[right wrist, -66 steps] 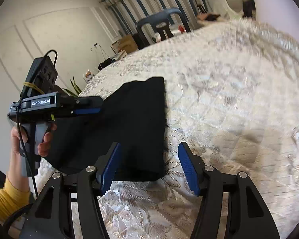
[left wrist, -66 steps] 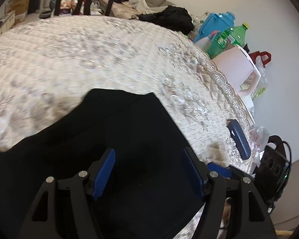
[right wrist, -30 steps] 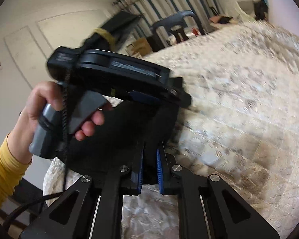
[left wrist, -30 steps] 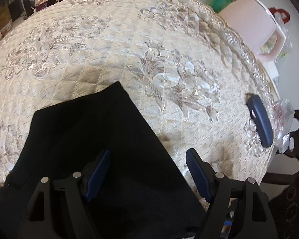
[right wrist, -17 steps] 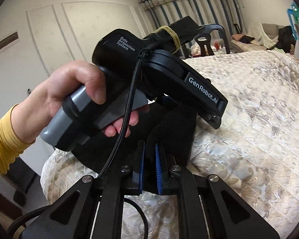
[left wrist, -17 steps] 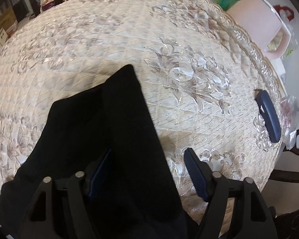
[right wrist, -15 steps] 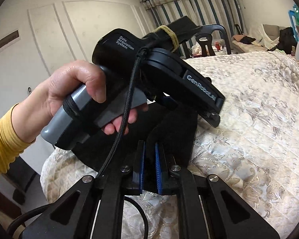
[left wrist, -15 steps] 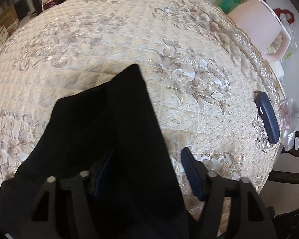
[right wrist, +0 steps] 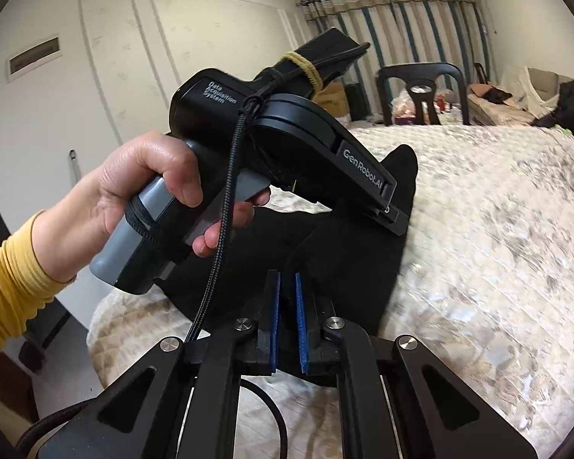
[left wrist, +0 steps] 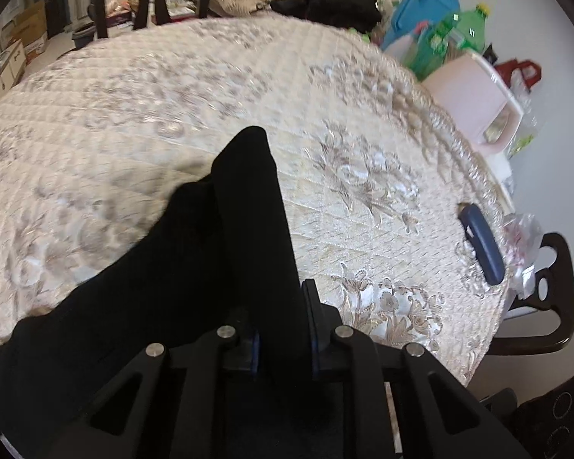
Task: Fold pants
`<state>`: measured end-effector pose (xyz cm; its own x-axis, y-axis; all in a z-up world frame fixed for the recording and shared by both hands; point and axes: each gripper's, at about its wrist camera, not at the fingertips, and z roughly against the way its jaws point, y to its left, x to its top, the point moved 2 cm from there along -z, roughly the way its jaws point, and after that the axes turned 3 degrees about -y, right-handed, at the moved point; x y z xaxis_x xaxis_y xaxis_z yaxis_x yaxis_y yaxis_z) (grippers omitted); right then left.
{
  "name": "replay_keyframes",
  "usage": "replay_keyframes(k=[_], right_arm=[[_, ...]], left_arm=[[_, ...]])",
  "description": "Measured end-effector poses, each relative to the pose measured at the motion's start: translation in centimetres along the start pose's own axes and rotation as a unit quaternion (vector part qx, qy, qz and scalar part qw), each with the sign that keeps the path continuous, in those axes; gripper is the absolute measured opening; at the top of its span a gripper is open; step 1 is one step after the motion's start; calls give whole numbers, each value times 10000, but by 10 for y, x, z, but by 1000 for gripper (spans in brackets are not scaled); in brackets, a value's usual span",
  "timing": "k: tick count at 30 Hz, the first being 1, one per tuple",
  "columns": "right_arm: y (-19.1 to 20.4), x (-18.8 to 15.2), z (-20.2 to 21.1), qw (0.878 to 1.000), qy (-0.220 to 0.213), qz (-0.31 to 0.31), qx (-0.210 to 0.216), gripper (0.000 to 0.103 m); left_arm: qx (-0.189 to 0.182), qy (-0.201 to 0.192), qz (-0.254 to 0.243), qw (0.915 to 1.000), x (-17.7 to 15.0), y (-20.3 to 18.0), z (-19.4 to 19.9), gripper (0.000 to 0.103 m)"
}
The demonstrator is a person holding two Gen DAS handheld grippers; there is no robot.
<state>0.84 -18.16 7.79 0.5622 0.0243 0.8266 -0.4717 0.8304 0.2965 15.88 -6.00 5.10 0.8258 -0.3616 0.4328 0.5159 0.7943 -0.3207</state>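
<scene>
the black fabric pants point(left wrist: 195, 267) run off the bottom-left edge in the left wrist view, and the cream quilted floral table cover point(left wrist: 134, 88) is motion-blurred; the pants also hide the left gripper's blue pads

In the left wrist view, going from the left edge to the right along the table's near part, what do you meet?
Black pants → left hand-held gripper, shut on the pants → bare quilted tablecloth → dark blue case at the table's rim → dark chair beyond it.
</scene>
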Motion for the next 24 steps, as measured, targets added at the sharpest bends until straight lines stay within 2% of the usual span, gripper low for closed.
replay_keyframes(k=[11,24], right_arm=[[52,18,-24,9966,18,549,608,7],[95,27,-69,9882,273,863,1236,7]], left_arm=[[-49,-717,465,9963,-26,55,65,19],[-172,-1425,1027,9843,-66,130,117,19]])
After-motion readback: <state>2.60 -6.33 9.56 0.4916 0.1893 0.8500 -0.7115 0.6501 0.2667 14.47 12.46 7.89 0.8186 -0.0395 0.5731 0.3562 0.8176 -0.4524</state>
